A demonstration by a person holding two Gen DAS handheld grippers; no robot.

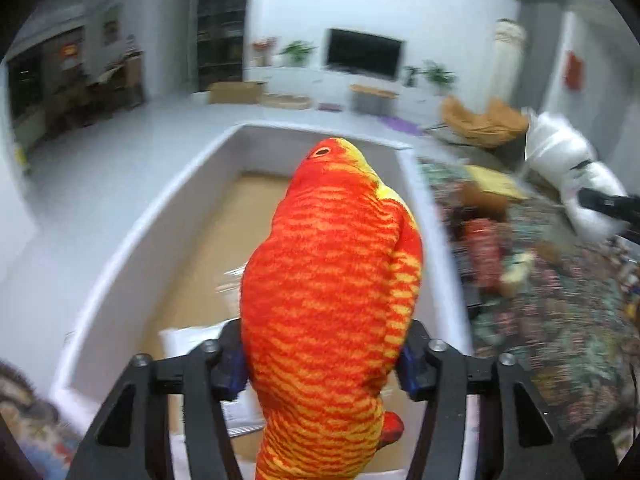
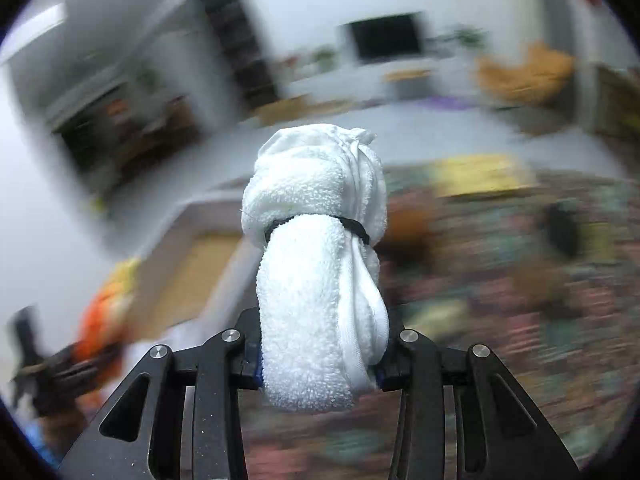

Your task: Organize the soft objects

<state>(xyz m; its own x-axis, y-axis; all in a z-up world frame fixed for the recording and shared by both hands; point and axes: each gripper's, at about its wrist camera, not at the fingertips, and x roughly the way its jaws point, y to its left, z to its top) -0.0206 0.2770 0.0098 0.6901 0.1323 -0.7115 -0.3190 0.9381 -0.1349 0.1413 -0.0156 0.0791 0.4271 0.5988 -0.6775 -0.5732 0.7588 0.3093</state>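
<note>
An orange and yellow striped fish plush (image 1: 332, 280) stands between the pads of my left gripper (image 1: 322, 360), which is shut on its lower body. Its head points out over a white box (image 1: 132, 240) with a brown cardboard floor. My right gripper (image 2: 320, 360) is shut on a rolled white towel (image 2: 316, 240) bound by a black band. In the left wrist view the towel (image 1: 560, 160) and the right gripper (image 1: 608, 202) show at the far right, above the patterned cloth. The right wrist view is heavily blurred. In it the fish plush (image 2: 104, 312) shows at the lower left, beside the box (image 2: 208, 208).
A multicoloured patterned cloth (image 1: 560, 320) lies right of the box, with several soft items on it, among them a brown one (image 1: 480, 196) and a red one (image 1: 484, 248). White paper (image 1: 192, 336) lies in the box's near end. An orange chair (image 1: 480, 120) stands behind.
</note>
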